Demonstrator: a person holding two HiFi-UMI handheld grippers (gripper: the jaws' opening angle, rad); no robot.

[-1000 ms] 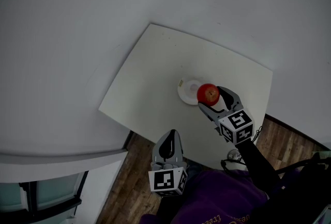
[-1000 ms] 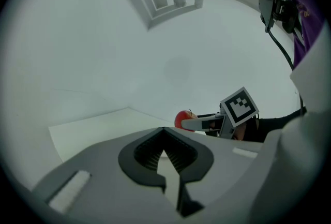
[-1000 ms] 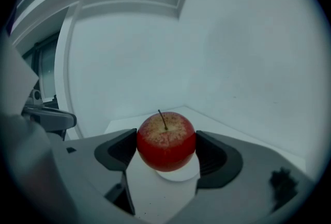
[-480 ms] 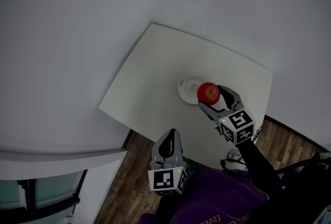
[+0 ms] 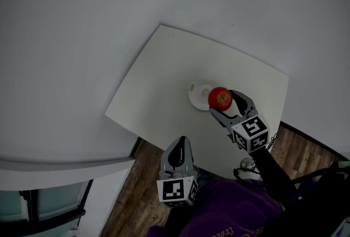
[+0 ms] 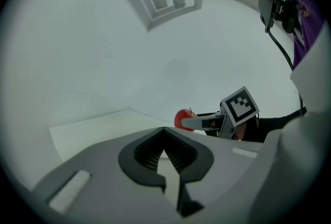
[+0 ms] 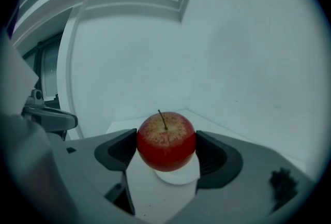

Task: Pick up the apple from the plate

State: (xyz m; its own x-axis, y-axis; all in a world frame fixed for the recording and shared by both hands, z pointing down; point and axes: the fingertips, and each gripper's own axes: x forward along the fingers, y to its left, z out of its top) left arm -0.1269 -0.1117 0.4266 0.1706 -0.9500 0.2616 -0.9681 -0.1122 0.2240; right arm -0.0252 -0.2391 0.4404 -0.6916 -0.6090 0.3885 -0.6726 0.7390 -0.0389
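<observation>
a white table (image 5: 164, 77) carries a small plate (image 5: 198, 94).

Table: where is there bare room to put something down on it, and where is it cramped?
The table is bare across its left half, from the plate out to the left and far edges, and in the far right corner. It is crowded toward the near right, where the right hand-held gripper clamps the apple by the plate.

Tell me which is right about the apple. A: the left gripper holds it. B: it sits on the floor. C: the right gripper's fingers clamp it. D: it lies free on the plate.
C: in the right gripper view the apple sits between the right gripper fingers, touching both, with the plate below; the left gripper is shut and empty.
</observation>
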